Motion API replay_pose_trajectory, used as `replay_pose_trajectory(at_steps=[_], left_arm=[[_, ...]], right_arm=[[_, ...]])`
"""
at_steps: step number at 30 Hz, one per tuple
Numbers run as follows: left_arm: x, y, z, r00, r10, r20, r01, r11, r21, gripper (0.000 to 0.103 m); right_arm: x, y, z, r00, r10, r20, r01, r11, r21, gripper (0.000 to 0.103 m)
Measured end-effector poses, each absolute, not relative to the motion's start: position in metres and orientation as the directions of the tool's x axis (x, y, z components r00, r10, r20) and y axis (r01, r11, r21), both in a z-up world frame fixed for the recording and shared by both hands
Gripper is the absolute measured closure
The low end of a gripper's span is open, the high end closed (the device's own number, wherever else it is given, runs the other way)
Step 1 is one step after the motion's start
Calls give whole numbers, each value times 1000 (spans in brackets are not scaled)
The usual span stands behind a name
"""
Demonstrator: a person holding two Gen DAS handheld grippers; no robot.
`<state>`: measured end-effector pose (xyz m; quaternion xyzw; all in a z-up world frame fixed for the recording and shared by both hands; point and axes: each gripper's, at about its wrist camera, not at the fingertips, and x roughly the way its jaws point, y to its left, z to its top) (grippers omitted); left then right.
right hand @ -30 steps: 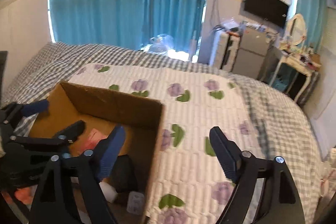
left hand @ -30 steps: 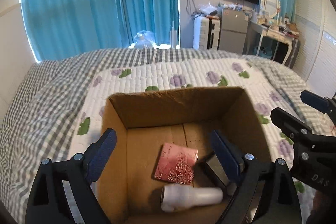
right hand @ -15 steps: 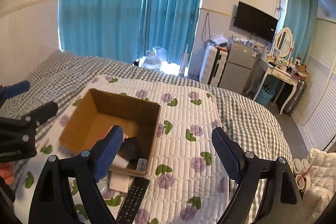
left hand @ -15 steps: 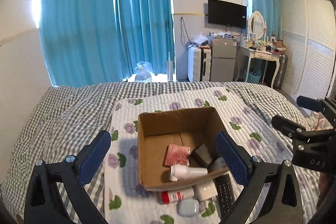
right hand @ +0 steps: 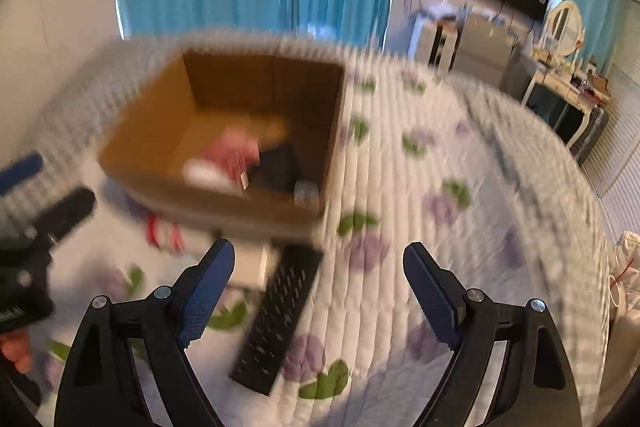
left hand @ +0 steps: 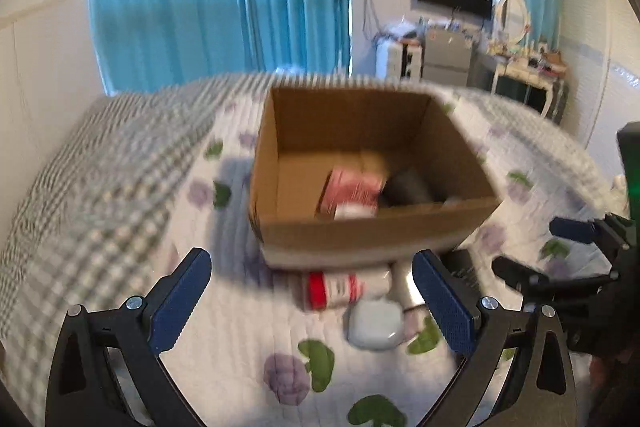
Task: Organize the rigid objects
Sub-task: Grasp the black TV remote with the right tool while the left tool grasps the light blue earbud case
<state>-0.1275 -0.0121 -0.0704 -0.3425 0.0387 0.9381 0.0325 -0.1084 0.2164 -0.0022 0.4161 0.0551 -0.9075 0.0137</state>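
You are partway through, by the look of it. The cardboard box (left hand: 372, 163) sits in the middle of the left wrist view on the quilted bed cover (left hand: 224, 359), and it already holds at least three things: a pink patterned packet (left hand: 352, 187), a dark object (left hand: 408, 187) to its right, and a white item (left hand: 354, 211) low against the near wall. The blur hides anything more.

Four things are left outside, all below the box in the frame: one red-and-white tube (left hand: 334, 289) lying just under the near wall, one white case (left hand: 374, 323) lower down, one white block (right hand: 250, 261) and one black remote control (right hand: 280, 315), which shows best in the lower middle of the right wrist view.

Your left gripper (left hand: 312, 303) has its fingers wide apart and holds nothing, with the tube and the case showing between them. Your right gripper (right hand: 318, 291) is likewise spread and unloaded, the remote lying between its fingers.
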Motion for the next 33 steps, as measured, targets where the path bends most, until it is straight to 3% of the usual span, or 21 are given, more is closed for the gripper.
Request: replay_pose_trajectory(at_steps=[3, 5, 10, 13, 15, 16, 22, 26, 33], left_arm=[[-132, -13, -108, -714, 1, -700, -74, -994, 74, 1], [-133, -13, -116, -690, 3, -724, -82, -994, 73, 1], [-127, -9, -111, -709, 16, -705, -98, -992, 76, 1], [-125, -8, -114, -705, 16, -709, -102, -992, 79, 1], [-126, -8, -115, -699, 24, -714, -109, -991, 74, 1], [-127, -7, -116, -694, 27, -720, -114, -991, 72, 1], [-129, 2, -121, -670, 30, -742, -144, -985, 91, 1], [-136, 10, -131, -629, 5, -778, -151, -982, 115, 0], [-142, 31, -144, -575, 8, -818, -208, -969, 136, 1]], right_arm=[[-116, 215, -49, -548, 40, -836, 81, -992, -101, 19], [-119, 218, -70, -473, 16, -881, 78, -995, -60, 31], [-125, 213, -86, -418, -43, -907, 93, -996, 5, 46], [-125, 211, -92, -418, -43, -907, 90, -996, 6, 46], [-124, 210, -94, -423, -42, -905, 93, -996, 2, 54], [-123, 208, -95, -424, -57, -904, 105, -994, 13, 64], [-109, 211, -85, -466, -46, -884, 101, -995, -2, 71], [-95, 202, -77, -515, 44, -856, 105, -988, -115, 77], [-94, 201, -76, -514, 66, -855, 100, -986, -136, 79]])
